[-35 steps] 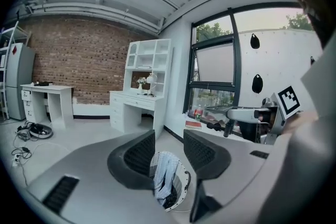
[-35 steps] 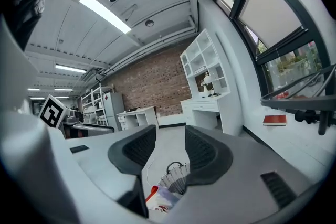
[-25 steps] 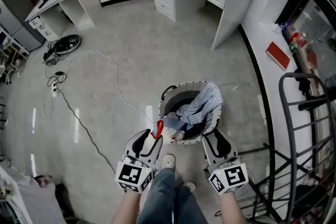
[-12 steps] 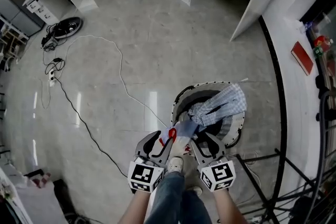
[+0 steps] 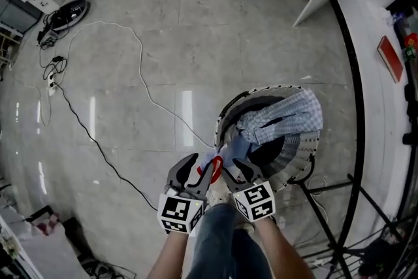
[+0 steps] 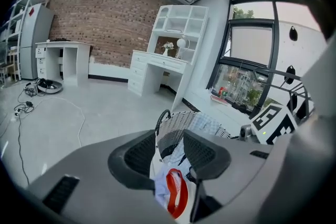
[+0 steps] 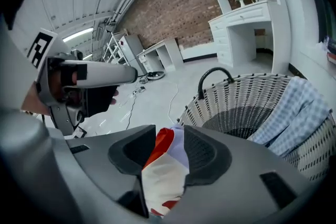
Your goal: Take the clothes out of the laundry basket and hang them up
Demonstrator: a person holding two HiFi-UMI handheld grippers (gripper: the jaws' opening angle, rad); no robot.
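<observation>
Left tool & right tool each pinch the same white cloth garment w/ red print, bunched between them just beside the near rim of the white woven laundry basket. A blue-checked cotton shirt drapes over the far rim. Best approach, I'd say: lift straight up so it clears the rim w/o dragging the shirt, then draw the tools apart to open it out, w/ both grips firm, before hanging.

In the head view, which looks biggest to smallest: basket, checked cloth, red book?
1. Basket.
2. Checked cloth.
3. Red book, though it lies farther from the camera, so it may look smaller.
</observation>
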